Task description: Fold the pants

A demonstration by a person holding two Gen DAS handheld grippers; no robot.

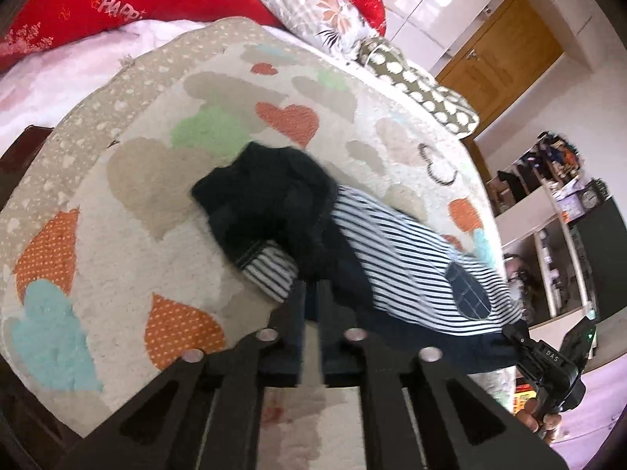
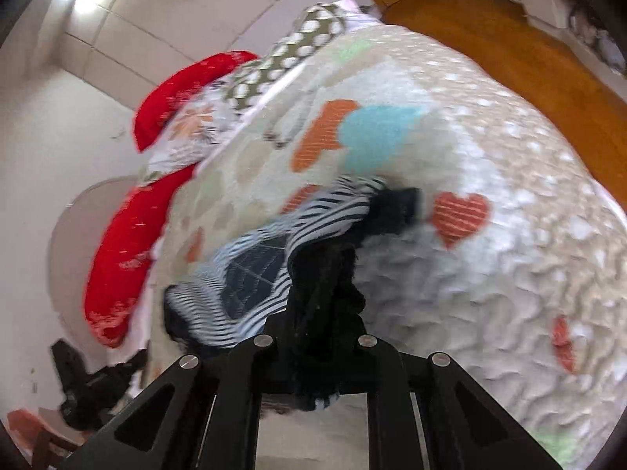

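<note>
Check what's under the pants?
The pants lie on the heart-print blanket, both grippers clamping the edge. Anything beneath the fabric is covered.

Striped pants (image 1: 395, 243) in left tool (image 1: 311, 293)

Your left gripper (image 1: 311, 293) has its fingers drawn close together, pinching dark fabric between the tips. Your right gripper (image 2: 319, 305) is clamped on a bunch of dark cloth too, jaws nearly together. From the left wrist view, your right hand (image 1: 542, 417) wraps the right gripper's handle, low at the edge.
</note>
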